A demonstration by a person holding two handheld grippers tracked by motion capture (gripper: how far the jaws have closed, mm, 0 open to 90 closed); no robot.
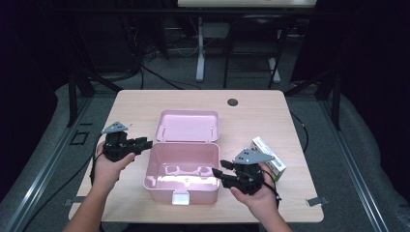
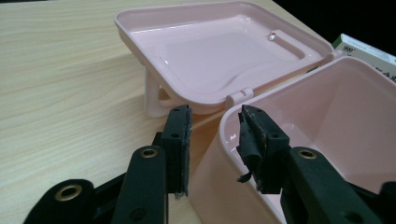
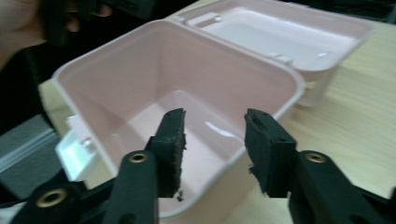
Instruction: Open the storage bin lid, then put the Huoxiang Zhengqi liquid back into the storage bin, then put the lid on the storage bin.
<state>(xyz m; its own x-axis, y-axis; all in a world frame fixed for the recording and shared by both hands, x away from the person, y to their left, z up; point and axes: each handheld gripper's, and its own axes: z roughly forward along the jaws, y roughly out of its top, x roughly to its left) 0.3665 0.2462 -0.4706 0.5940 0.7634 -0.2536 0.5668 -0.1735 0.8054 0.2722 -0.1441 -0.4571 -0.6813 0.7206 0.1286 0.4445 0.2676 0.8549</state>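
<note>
High view: pink box (image 1: 181, 171) stands open at the counter's (image 1: 135, 104) middle, lid (image 1: 187, 125) laid back.
Left hand-held gripper (image 1: 145, 143): level at the box's left rim, jaws apart, holding nothing.
Right hand-held gripper (image 1: 216, 173): at the right rim, jaws apart, holding nothing.
Cut off: white carton (image 1: 269, 154), partly behind the right hand-held gripper.

My fingers (image 2: 188, 140) stand apart with nothing pressed between them, the left one over the gap beside the pink box (image 2: 327, 135), the right one just over its near rim. At about one o'clock from them the box's lid (image 2: 219, 51) lies thrown back, hollow side up, hinged to the box and propped on its handle. The wooden desk (image 2: 65, 79) runs from nine to twelve o'clock. At two o'clock a white-and-green carton (image 2: 369, 51) peeks over the box's far wall.
</note>
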